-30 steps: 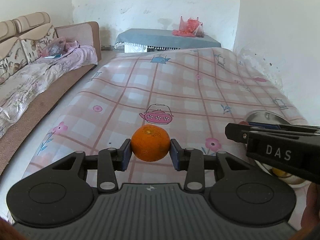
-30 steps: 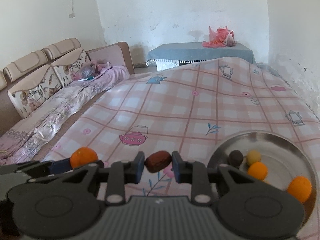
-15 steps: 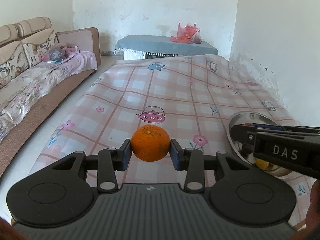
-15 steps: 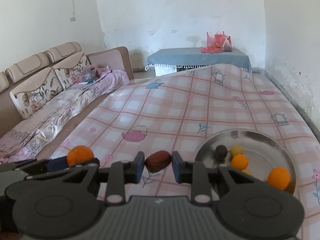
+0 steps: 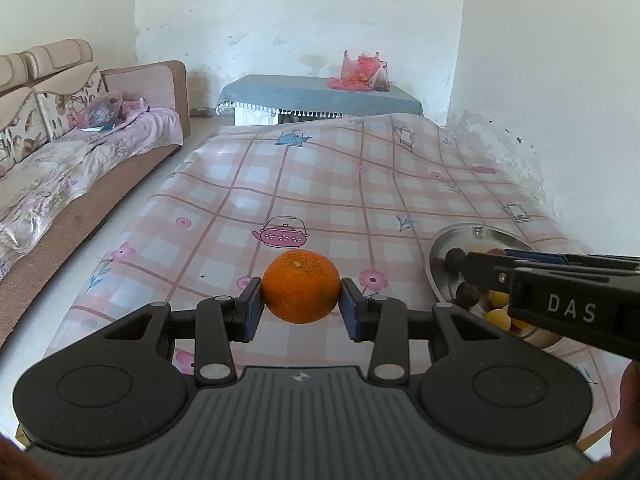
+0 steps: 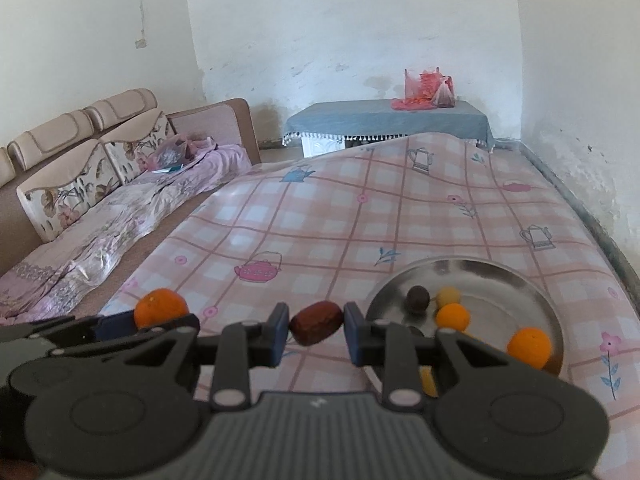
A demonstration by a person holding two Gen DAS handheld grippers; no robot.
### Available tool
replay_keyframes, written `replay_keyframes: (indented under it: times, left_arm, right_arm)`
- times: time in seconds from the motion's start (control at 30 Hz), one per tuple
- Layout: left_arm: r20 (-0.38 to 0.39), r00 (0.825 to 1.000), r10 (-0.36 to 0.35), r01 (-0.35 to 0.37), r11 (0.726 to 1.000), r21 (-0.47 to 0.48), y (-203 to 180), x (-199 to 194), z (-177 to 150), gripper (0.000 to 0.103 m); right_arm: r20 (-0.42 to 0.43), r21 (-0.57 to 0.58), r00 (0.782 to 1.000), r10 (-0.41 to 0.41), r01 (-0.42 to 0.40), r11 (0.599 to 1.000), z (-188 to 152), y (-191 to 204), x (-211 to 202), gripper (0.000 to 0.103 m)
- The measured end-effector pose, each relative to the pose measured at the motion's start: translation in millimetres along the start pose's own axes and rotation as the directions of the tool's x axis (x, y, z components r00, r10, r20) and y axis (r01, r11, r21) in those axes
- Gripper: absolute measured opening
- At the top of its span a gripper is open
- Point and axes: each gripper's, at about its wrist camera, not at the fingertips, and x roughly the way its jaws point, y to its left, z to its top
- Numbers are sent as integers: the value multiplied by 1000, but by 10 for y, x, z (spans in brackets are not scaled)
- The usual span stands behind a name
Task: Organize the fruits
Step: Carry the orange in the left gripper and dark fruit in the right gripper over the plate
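My left gripper (image 5: pixel 301 307) is shut on an orange (image 5: pixel 301 286) and holds it above the near end of the checked tablecloth; the orange also shows in the right wrist view (image 6: pixel 161 307). My right gripper (image 6: pixel 316 330) is shut on a dark red date (image 6: pixel 316 322), just left of a round metal plate (image 6: pixel 520 280). The plate holds two oranges (image 6: pixel 529 347), a dark round fruit (image 6: pixel 418 298) and yellow fruits (image 6: pixel 447 293). In the left wrist view the plate (image 5: pixel 444 240) lies at the right, partly hidden by the right gripper's body.
The table (image 5: pixel 320 184) with the pink checked cloth runs away from me, against a white wall on the right. A sofa (image 5: pixel 60 160) stands along the left. A low table with a grey cloth (image 5: pixel 316 94) and red bags (image 5: pixel 360 72) is at the back.
Both grippers have lifted and pulled back with their fruit still held. The plate now shows lower and more fully in the right wrist view.
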Motion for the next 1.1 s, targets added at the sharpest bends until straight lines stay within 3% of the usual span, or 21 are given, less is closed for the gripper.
replay_keyframes:
  times: [1.1]
  left_arm:
    - [7,997,-75,74,996,50,-219,-112,-73,47]
  right_arm:
    - [13,49,998,-62,61,997,-87,-439,-182,27]
